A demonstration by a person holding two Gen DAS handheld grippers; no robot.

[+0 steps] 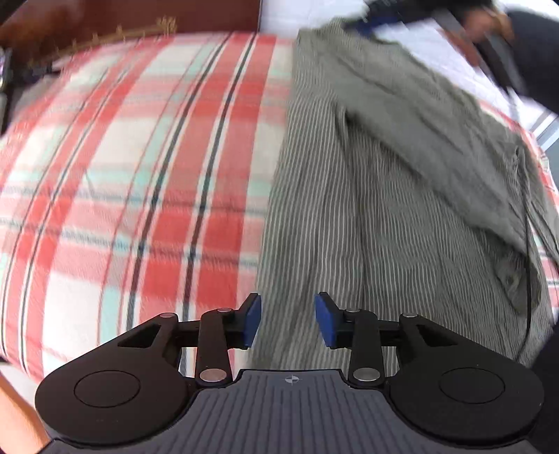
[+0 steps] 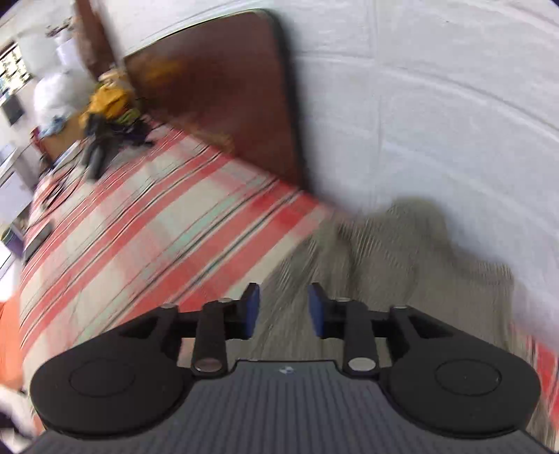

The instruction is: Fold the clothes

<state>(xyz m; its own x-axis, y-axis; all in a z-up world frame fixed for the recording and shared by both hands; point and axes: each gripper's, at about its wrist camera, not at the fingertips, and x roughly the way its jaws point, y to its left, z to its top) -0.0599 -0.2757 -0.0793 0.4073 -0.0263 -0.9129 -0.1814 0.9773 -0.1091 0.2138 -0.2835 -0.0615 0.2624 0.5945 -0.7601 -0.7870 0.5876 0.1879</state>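
Note:
A grey-green garment with thin white stripes (image 1: 367, 195) lies spread on a red, white and teal plaid bedsheet (image 1: 139, 167). Its right side is folded over, showing a plainer layer (image 1: 436, 139). My left gripper (image 1: 287, 319) is open and empty, just above the garment's near left edge. In the blurred right wrist view the same garment (image 2: 401, 251) lies ahead by the white wall. My right gripper (image 2: 283, 309) is open and empty above it. The right gripper also shows dimly in the left wrist view (image 1: 384, 17), at the garment's far end.
A dark wooden headboard (image 2: 223, 90) stands at the bed's far end, against the white wall (image 2: 436, 104). A pile of clothes and a yellow bag (image 2: 108, 104) lie beyond the bed. The plaid sheet (image 2: 139, 237) stretches to the left.

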